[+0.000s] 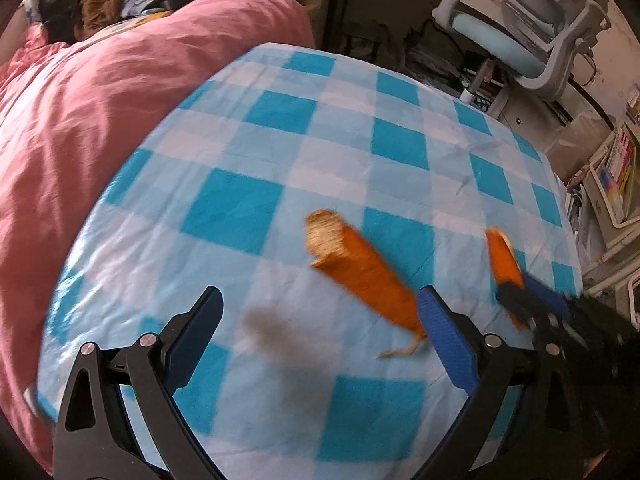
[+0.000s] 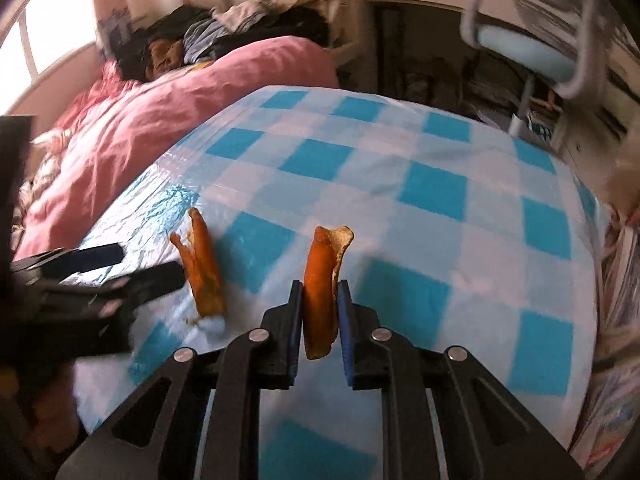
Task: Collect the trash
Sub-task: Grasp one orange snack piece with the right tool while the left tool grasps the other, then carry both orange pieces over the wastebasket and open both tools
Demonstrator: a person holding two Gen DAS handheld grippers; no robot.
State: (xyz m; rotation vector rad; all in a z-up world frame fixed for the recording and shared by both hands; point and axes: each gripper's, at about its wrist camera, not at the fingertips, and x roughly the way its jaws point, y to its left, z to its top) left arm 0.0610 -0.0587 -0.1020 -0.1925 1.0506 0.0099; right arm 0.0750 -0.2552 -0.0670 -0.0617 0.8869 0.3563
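The right hand-held gripper (image 2: 319, 300) is closed on a peel (image 2: 322, 280), an orange strip with a pale inner side. The peel stands almost upright between the two fingers, and its curled top rises above the fingertips. In the left wrist view the same peel (image 1: 503, 254) shows at the right edge, held in the right hand-held gripper (image 1: 516, 292), above the cloth.

The left hand-held gripper (image 1: 320, 308) is wide open and holds nothing. A second peel (image 1: 360, 268) is in front of it, close to its right finger (image 1: 444, 332), and its lower end looks to touch this finger. This peel is blurred. A dark shadow is on the cloth under it, so I cannot tell if it lies on the cloth or is in the air. In the right wrist view the second peel (image 2: 204, 268) is at the left, just beside the tips of the left hand-held gripper (image 2: 148, 266).

Both peels are over a worktop with a blue and white checked cloth (image 1: 280, 152). Behind the worktop is a bed with a pink cover (image 1: 100, 112) and a heap of clothes (image 2: 224, 40). At the far right stands a light blue chair (image 1: 532, 32).
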